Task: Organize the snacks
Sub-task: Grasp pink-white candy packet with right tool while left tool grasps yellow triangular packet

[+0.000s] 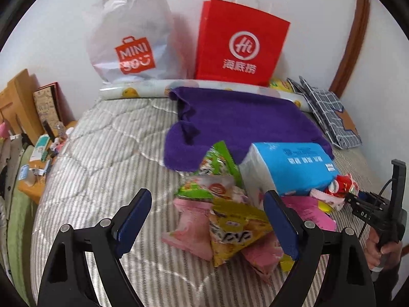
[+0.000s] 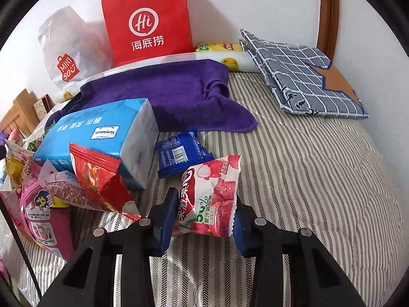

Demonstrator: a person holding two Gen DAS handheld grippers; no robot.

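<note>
Right tongs (image 2: 204, 217), lower centre of the right wrist view, closed partway on the red-and-white lychee gummy packet (image 2: 212, 194), blue pads pressing its two side edges. Packet lifted or resting on the bed cannot be told. Gripped by the sides, probably to keep the flat pouch from folding and to draw it clear of the heap.

Left tongs (image 1: 207, 220), lower centre of the left wrist view, spread wide and holding nothing, poised over the loose pile: yellow crinkled snack bag (image 1: 235, 232), pink pouch (image 1: 189, 227) beneath it, green-edged packet (image 1: 217, 168) behind. Wide gap likely chosen to take in a puffy bag.

Remaining snacks heaped against the blue-and-white tissue pack (image 2: 102, 138) at left of the right wrist view: red foil sachet (image 2: 97, 176) leaning on it, dark blue biscuit wrapper (image 2: 181, 153) flat just beside. All on the grey striped quilt (image 2: 319, 179), in front of a purple towel (image 2: 163, 94).

Red paper carrier bag (image 1: 240, 43) and white plastic shopping bag (image 1: 130, 38) upright against the wall, upper centre, plausibly the destinations for sorting. Task looks early: most packets unsorted.
</note>
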